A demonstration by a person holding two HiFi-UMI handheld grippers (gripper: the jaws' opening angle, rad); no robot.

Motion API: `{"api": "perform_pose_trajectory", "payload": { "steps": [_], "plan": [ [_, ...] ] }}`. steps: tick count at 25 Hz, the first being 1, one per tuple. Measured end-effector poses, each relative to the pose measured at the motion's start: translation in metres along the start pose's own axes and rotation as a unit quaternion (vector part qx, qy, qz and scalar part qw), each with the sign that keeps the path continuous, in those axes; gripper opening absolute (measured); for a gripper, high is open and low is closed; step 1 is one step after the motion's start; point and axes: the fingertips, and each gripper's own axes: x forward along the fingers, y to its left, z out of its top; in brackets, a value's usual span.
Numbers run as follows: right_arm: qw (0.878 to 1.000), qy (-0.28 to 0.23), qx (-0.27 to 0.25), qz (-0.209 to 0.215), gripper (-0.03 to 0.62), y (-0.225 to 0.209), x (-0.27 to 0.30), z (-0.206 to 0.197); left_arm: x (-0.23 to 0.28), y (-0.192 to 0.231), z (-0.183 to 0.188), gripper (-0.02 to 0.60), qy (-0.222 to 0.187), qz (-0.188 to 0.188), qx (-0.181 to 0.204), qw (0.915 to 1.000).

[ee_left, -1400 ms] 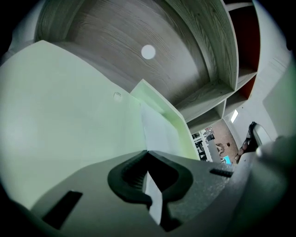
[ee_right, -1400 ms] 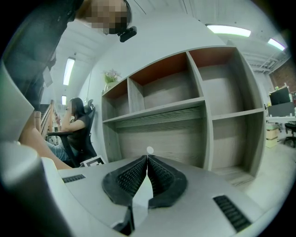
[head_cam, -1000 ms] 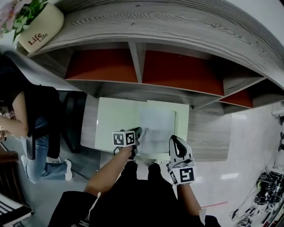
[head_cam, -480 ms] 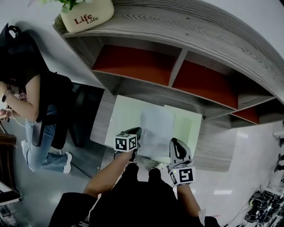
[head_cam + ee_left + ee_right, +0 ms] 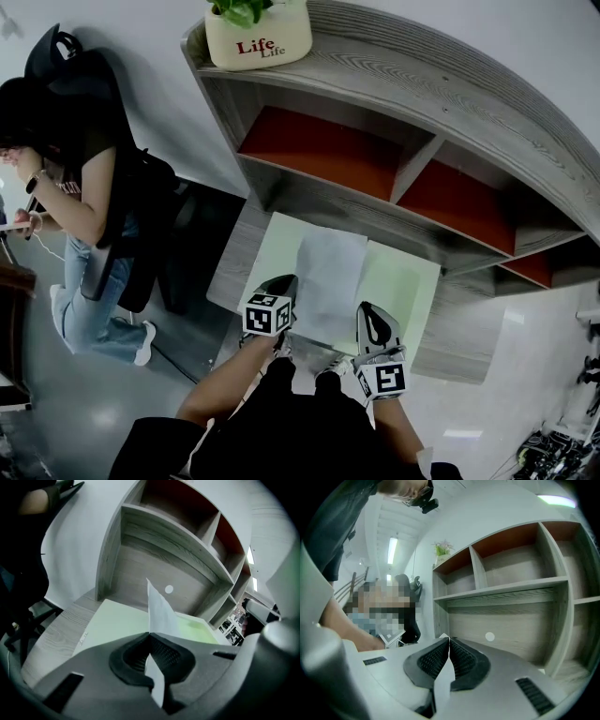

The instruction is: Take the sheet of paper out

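Note:
A white sheet of paper (image 5: 330, 274) hangs over a pale green mat (image 5: 405, 283) on the grey wood desk, held by its near edge. My left gripper (image 5: 285, 287) is shut on the sheet's near left corner. In the left gripper view the sheet (image 5: 160, 612) runs edge-on out of the closed jaws of the left gripper (image 5: 150, 633). My right gripper (image 5: 367, 317) is shut on the near right corner. In the right gripper view a strip of the paper (image 5: 442, 682) shows pinched between the pads of the right gripper (image 5: 449, 639).
A grey wood shelf unit (image 5: 441, 112) with red back panels rises behind the desk, and a plant pot (image 5: 260, 39) stands on its top. At the left a person (image 5: 80, 178) sits on a black chair (image 5: 155, 234). The desk's front edge is just below my grippers.
Both grippers, still shut on the sheet, have shifted across the desk, the left one rising. The head view has swung, so the shelf now slants to the right.

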Motion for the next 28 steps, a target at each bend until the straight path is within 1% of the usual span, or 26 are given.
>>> {"api": "perform_pose_trajectory", "payload": {
  "steps": [2, 4, 7, 9, 16, 20, 23, 28],
  "plan": [
    [1.000, -0.003, -0.006, 0.005, 0.025, 0.007, 0.003, 0.004, -0.010, 0.002, 0.008, 0.008, -0.017, 0.006, 0.013, 0.9997],
    [1.000, -0.007, -0.009, 0.008, 0.025, 0.012, 0.004, 0.008, -0.023, 0.002, 0.017, 0.007, -0.037, 0.015, 0.036, 0.9985],
    [1.000, -0.013, -0.014, 0.013, 0.025, 0.020, 0.006, 0.014, -0.042, 0.000, 0.032, 0.007, -0.067, 0.024, 0.071, 0.9949],
    [0.999, -0.018, -0.020, 0.018, 0.025, 0.025, 0.009, 0.019, -0.054, -0.001, 0.042, 0.007, -0.087, 0.026, 0.087, 0.9921],
    [0.998, -0.028, -0.037, 0.034, 0.025, 0.042, 0.014, 0.032, -0.093, -0.008, 0.067, 0.006, -0.137, 0.028, 0.109, 0.9841],
    [0.997, -0.037, -0.048, 0.043, 0.025, 0.051, 0.019, 0.043, -0.116, -0.015, 0.080, 0.006, -0.171, 0.034, 0.132, 0.9756],
    [0.996, -0.050, -0.055, 0.043, 0.025, 0.055, 0.021, 0.054, -0.136, -0.021, 0.088, 0.006, -0.192, 0.036, 0.142, 0.9703],
    [0.995, -0.074, -0.063, 0.034, 0.025, 0.053, 0.027, 0.081, -0.166, -0.030, 0.111, 0.006, -0.232, 0.036, 0.151, 0.9603]
  ]
}}
